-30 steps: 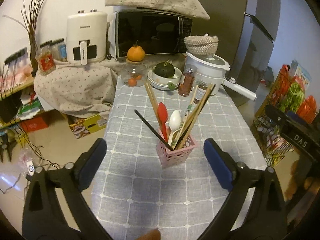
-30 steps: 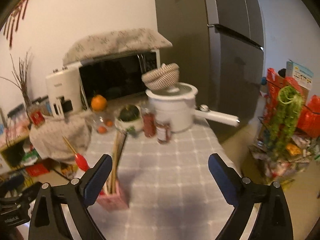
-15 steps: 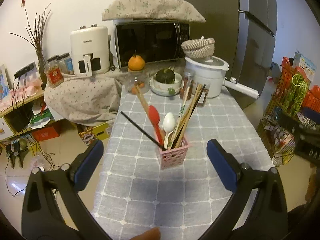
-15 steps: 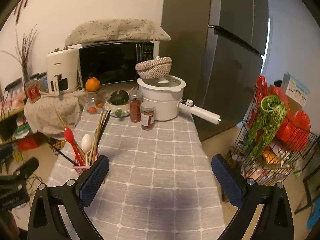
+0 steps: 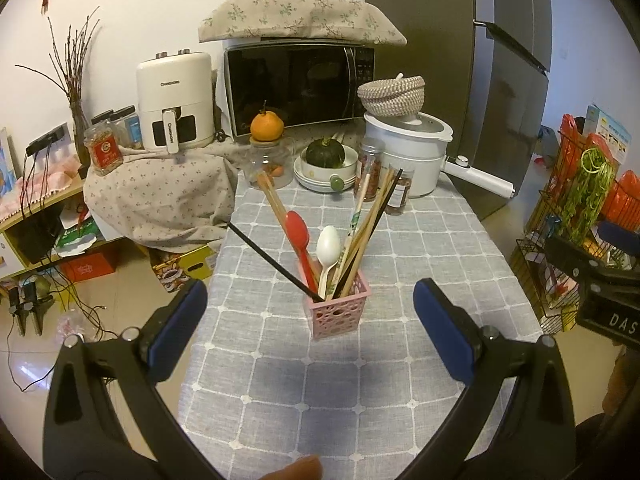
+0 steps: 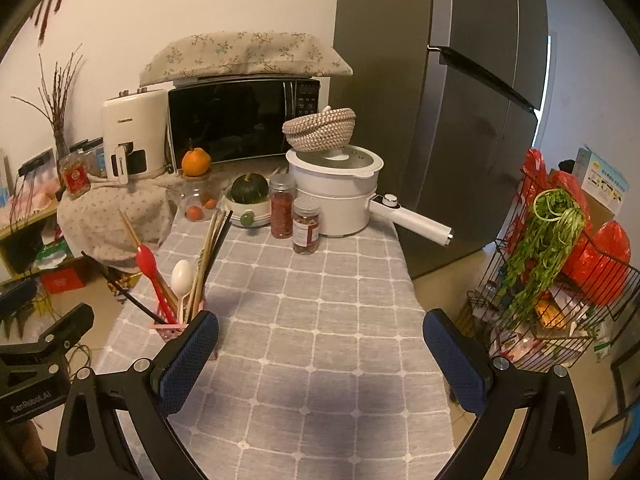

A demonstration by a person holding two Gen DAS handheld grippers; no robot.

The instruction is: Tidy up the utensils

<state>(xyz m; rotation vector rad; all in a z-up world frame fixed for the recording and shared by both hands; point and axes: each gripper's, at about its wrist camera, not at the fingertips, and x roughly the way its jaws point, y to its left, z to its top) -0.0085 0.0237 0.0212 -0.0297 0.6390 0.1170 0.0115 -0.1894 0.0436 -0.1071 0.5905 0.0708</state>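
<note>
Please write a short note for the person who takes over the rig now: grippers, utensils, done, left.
Left gripper: open, empty, facing the pink holder.
Right gripper: open, empty, over the tablecloth, holder at its left finger.
Holder stands on the cloth with chopsticks, red spoon, white spoon.
Done: these utensils stand in the holder.
Left: no loose utensils visible; black stick leans far out.

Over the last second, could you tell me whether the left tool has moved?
Yes: the left tool has pulled back from the pink utensil holder, which now looks smaller against the microwave.
</note>
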